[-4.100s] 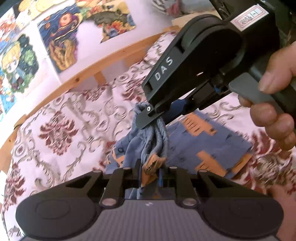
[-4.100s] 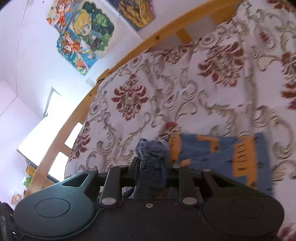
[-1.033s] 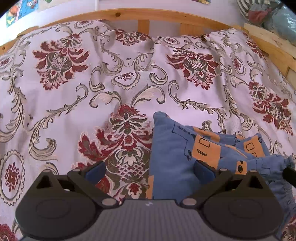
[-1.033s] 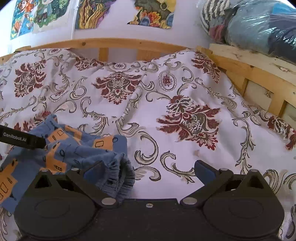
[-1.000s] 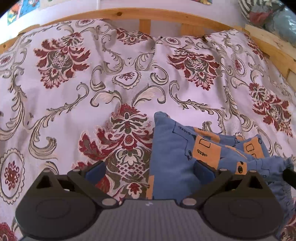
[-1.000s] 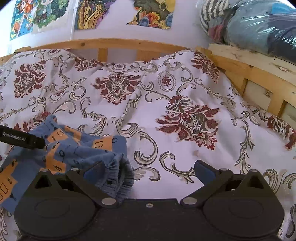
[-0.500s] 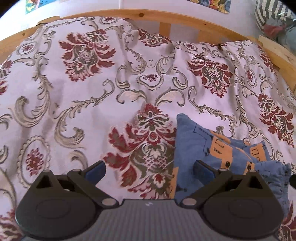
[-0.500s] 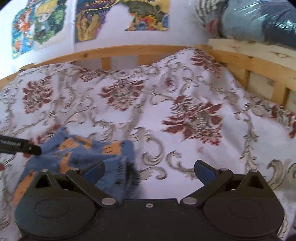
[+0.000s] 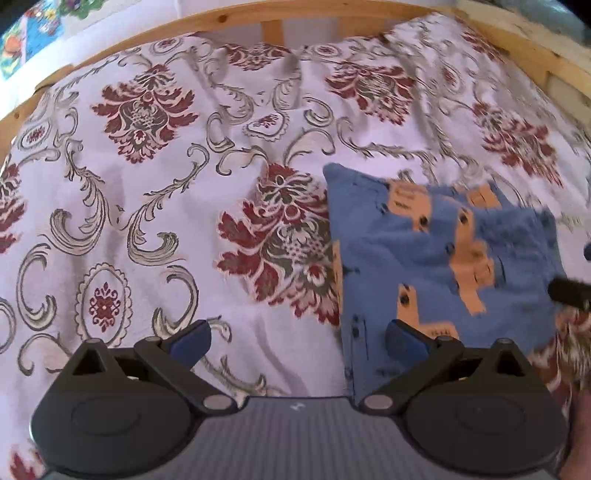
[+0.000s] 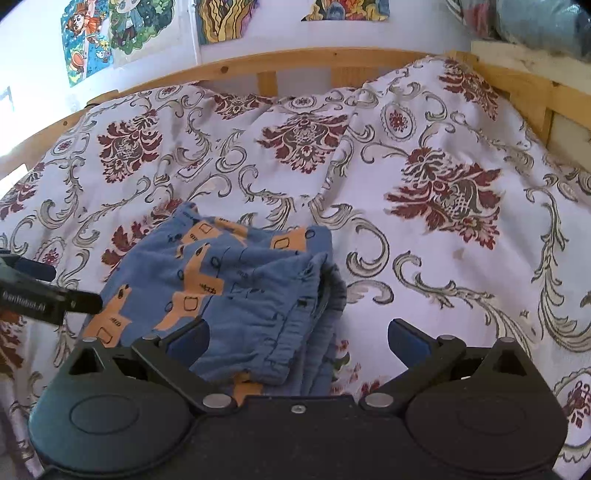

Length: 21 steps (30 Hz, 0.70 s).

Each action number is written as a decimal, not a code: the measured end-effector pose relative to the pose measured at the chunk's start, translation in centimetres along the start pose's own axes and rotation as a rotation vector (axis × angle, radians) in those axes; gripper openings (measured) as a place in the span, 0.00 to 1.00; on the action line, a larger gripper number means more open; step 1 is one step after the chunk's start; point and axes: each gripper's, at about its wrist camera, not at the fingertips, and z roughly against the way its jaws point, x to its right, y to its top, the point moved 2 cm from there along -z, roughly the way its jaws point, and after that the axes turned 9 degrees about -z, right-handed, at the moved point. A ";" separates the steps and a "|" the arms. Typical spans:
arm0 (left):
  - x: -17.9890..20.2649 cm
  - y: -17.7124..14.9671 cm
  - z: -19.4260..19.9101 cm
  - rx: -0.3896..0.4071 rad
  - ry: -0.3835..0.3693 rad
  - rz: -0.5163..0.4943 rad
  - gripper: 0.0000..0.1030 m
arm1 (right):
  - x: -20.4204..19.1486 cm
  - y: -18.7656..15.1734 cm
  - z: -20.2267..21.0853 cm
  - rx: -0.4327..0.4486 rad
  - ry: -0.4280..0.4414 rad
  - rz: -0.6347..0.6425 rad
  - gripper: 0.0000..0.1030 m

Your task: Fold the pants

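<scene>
The blue pants [image 9: 436,258] with orange truck prints lie folded in a compact stack on the floral bedspread [image 9: 147,184]. In the left wrist view my left gripper [image 9: 297,338] is open above the bedspread, its right finger over the stack's near left edge. From the right wrist camera the pants [image 10: 236,291] sit low and left, the elastic waistband bunched at their right side. My right gripper [image 10: 297,338] is open and holds nothing, its left finger over the stack's near edge. The left gripper's tip [image 10: 55,299] reaches in from the left.
A wooden bed frame [image 10: 295,62] runs along the far side and the right [image 10: 535,92]. Colourful posters [image 10: 110,33] hang on the wall behind. Bundled bedding [image 10: 535,26] is piled at the top right. Bare bedspread [image 10: 461,221] stretches to the right of the pants.
Both grippers, shut on the bunched pants four seconds ago, are open and drawn back. In the last second the views shifted and the folded stack shows more fully.
</scene>
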 end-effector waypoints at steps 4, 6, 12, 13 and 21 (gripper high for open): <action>-0.1 -0.9 0.8 -0.032 -0.040 -0.001 1.00 | 0.3 -0.4 0.3 -0.049 0.009 -0.044 0.99; -0.1 -1.2 0.9 -0.047 -0.073 0.004 1.00 | 0.5 -0.5 0.5 -0.062 0.027 -0.065 0.99; 0.1 0.5 0.0 -0.052 -0.146 -0.015 1.00 | 1.3 0.3 -0.1 -0.097 0.080 -0.082 0.99; 0.1 0.9 -0.4 -0.061 -0.163 -0.026 1.00 | 1.6 0.5 -0.5 -0.112 0.094 -0.078 0.99; -0.7 2.3 -4.0 -0.074 -0.262 0.025 1.00 | 5.2 1.6 -2.6 -0.192 0.312 -0.229 0.99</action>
